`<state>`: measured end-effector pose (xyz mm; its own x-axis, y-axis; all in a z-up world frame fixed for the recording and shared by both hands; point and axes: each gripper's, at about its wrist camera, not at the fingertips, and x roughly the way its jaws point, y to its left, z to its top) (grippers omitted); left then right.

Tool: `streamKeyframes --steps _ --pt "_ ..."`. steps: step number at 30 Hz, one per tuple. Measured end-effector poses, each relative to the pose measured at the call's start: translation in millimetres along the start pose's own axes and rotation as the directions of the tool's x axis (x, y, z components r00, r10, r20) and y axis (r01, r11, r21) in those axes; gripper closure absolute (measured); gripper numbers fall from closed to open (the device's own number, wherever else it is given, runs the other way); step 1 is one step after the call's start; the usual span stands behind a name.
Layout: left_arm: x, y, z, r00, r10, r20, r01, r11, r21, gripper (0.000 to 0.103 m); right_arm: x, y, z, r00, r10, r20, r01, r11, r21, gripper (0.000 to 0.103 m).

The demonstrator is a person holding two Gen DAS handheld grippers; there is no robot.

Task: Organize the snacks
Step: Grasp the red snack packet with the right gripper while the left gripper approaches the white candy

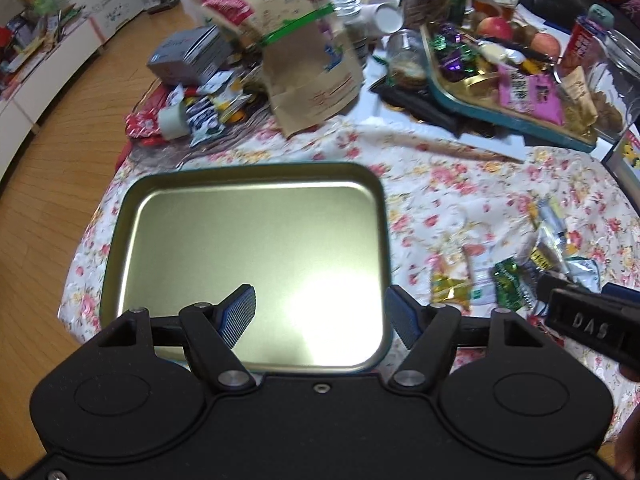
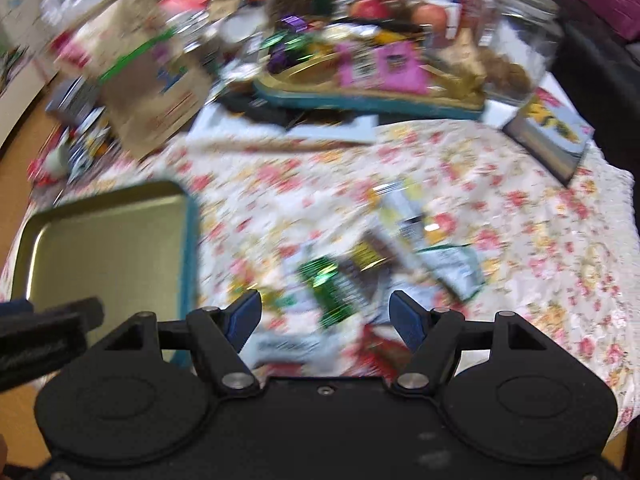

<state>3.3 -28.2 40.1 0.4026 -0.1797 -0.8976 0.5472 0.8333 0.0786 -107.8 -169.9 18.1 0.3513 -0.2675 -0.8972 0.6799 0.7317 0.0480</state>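
Plainly the right gripper [image 2: 325, 314], fingers spread and empty, is nearer the green packet [image 2: 334, 290] lying just ahead between them, while the left gripper [image 1: 320, 312], also spread, hovers over the bare tin [image 1: 120, 216]

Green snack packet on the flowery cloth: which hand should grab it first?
Probably the right. The right gripper is open with the green snack packet directly between its fingers. The left gripper is open over the tin tray, with the packet off to its right.
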Motion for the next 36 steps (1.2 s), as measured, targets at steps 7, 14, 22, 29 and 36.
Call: streamKeyframes --steps 7,14,22,29,36 --pt "11 -30 5 0.993 -0.096 -0.073 0.097 0.995 0.017 0.032 5 -70 7 0.997 -0.062 -0.035 0.066 0.987 0.146 0.033" --pt "36 -51 -9 0.975 -0.142 -0.173 0.149 0.988 0.029 0.032 9 -111 -2 0.996 -0.043 -0.079 0.061 0.97 0.235 0.034" --pt "41 -64 -22 0.953 -0.198 -0.231 0.214 0.976 0.044 0.032 22 -98 -19 0.977 0.097 -0.19 -0.045 0.964 0.261 0.034" --pt "38 -62 -21 0.955 -0.194 -0.224 0.212 0.975 0.06 0.032 36 -75 -27 0.961 0.113 -0.251 -0.055 0.972 0.227 0.035" --pt "31 -58 -20 0.965 -0.192 -0.18 0.209 0.975 0.081 0.032 49 -60 -24 0.959 0.103 -0.262 -0.049 0.978 0.204 0.038"
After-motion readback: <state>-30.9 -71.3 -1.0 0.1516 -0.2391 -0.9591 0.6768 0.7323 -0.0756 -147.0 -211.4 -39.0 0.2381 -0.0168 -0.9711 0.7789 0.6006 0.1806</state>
